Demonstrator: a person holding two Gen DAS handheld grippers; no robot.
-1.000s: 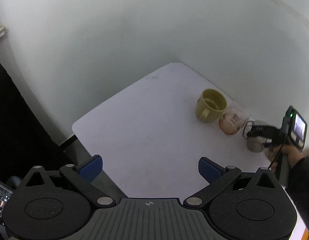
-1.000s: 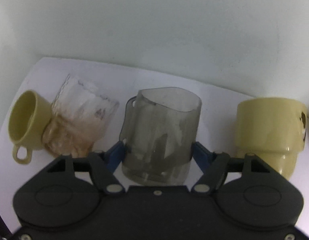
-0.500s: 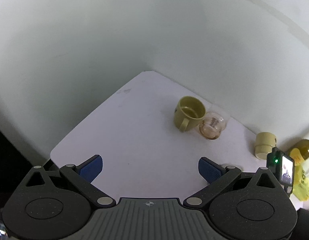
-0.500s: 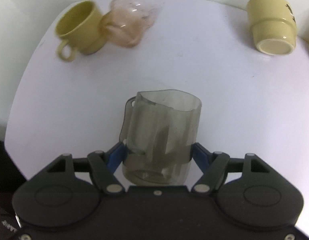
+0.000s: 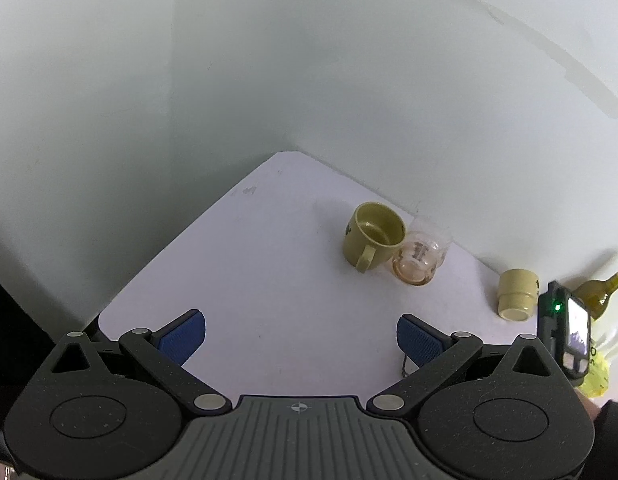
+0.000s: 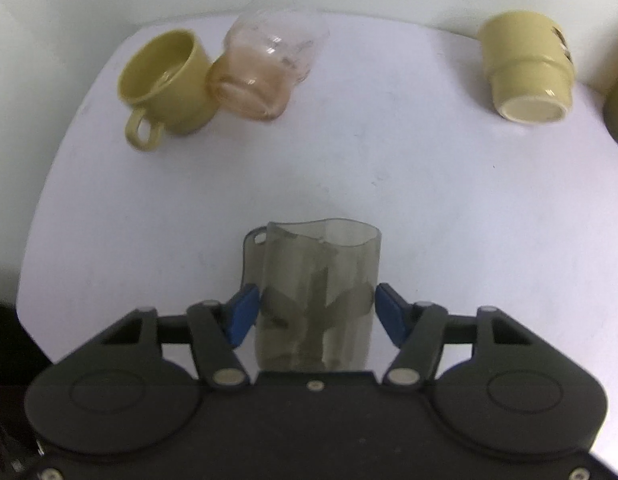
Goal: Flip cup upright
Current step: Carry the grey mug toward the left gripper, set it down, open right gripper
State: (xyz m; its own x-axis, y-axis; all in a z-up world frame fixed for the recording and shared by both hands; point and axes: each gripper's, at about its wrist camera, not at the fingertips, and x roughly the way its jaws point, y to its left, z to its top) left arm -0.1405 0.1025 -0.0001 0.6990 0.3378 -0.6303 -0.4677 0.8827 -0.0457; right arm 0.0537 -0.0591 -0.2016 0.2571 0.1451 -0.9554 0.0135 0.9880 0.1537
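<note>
Left wrist view shows our left claw [image 5: 301,334] spread wide with nothing between its 2 blue pads [image 5: 183,336], held above the white surface [image 5: 269,280] that sits in a corner of pale walls. Moving rightward across that view, we see an olive mug [image 5: 373,242] standing upright with its handle toward us, and a clear glass [image 5: 421,258] with an orange tint lying tipped against the mug's right side, touching it. Further right, a second olive cup [image 5: 517,294] rests upside down near the wall, and beyond it a dark bottle [image 5: 599,292] leans at the edge of the frame. Our right claw's body with its small lit screen [image 5: 577,332] shows at the far right.

From the right wrist view, again going left to right, we see the olive mug [image 6: 165,84] at the far left, the tinted glass [image 6: 265,76] leaning on it, and the inverted olive cup [image 6: 527,66] well apart at the far right. Our right claw [image 6: 315,312] is closed onto a smoky translucent cup [image 6: 315,296], its blue pads pressing both sides of the cup's lower body. This cup is held with its wavy rim pointing away from us, over the near-middle part of the surface [image 6: 429,184]; we cannot tell whether its base touches down.
</note>
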